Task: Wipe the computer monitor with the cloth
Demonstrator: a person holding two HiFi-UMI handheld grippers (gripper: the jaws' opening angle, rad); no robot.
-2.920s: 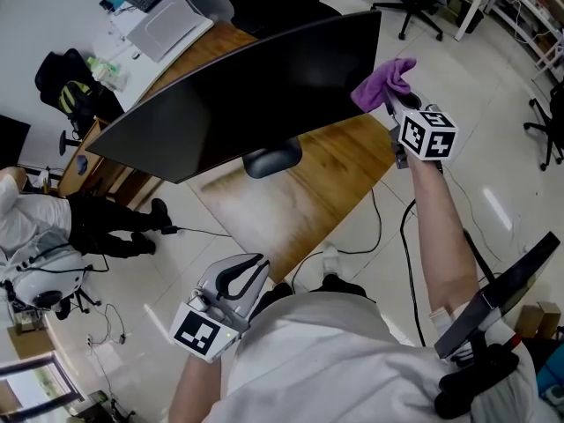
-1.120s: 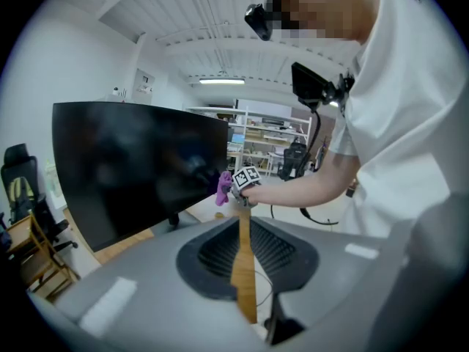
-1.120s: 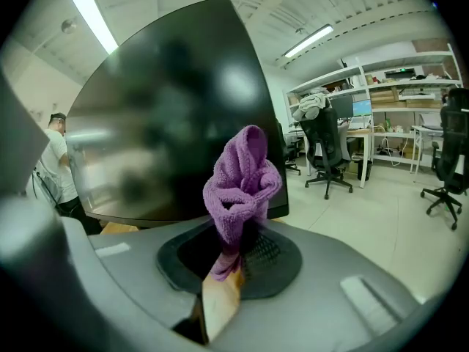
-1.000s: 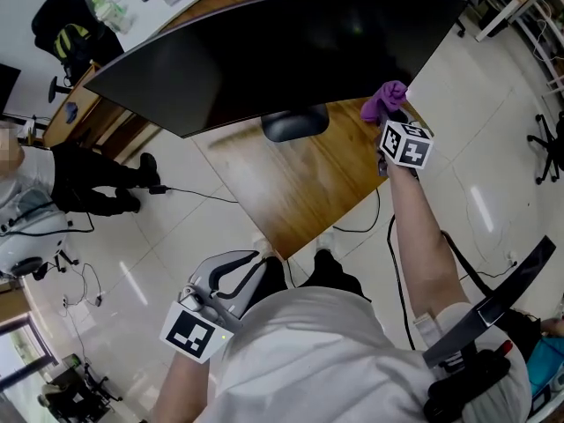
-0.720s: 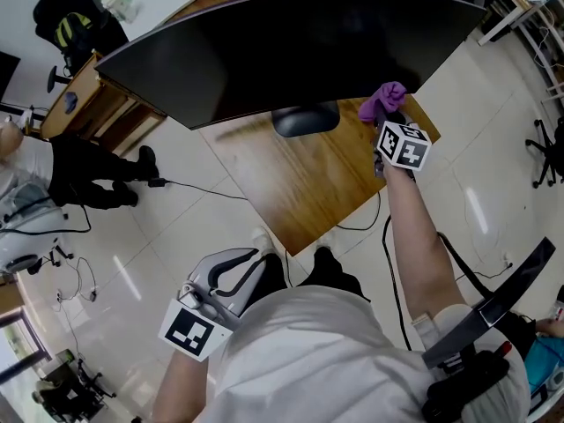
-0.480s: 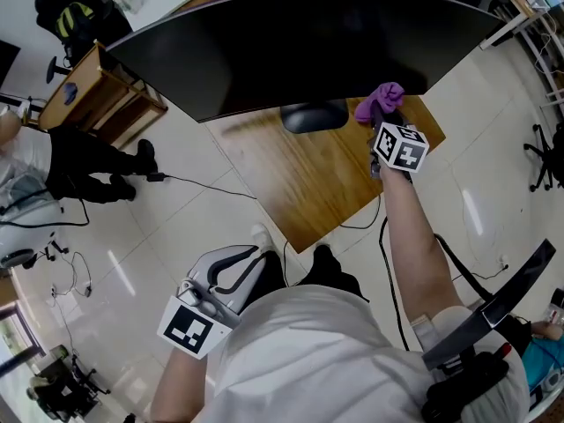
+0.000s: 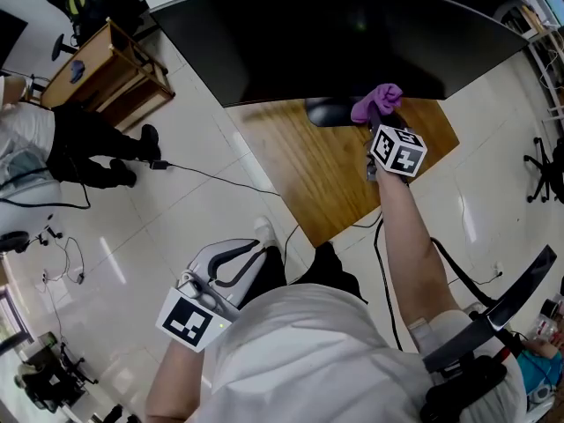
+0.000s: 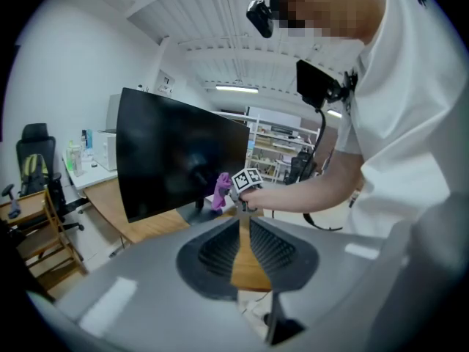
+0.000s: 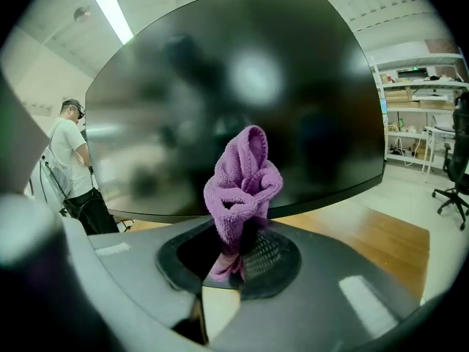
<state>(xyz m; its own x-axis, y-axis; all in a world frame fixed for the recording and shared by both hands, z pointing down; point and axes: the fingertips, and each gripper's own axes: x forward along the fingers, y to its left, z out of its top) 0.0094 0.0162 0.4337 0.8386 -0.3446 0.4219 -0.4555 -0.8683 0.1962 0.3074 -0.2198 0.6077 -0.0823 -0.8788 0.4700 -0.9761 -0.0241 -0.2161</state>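
The wide curved black monitor (image 7: 344,29) stands on a wooden desk (image 7: 344,179), its screen dark. My right gripper (image 7: 382,123) is shut on a bunched purple cloth (image 7: 376,101), which sits at the screen's lower edge just right of the stand. In the right gripper view the cloth (image 9: 243,178) rises from the right gripper (image 9: 236,249) in front of the monitor (image 9: 242,79); contact with the glass cannot be told. My left gripper (image 7: 231,267) hangs low beside my body, away from the desk. In its own view the left gripper (image 8: 243,217) is shut on nothing.
The monitor's dark stand base (image 7: 328,113) rests on the desk under the screen. A person (image 7: 53,144) stands at the left by a wooden side unit (image 7: 97,69). Cables (image 7: 207,176) trail over the tiled floor. An office chair (image 7: 548,161) is at the right.
My right gripper has carried the cloth from the screen's upper right edge down to its lower edge near the stand. The head view has shifted. The left gripper stays put.
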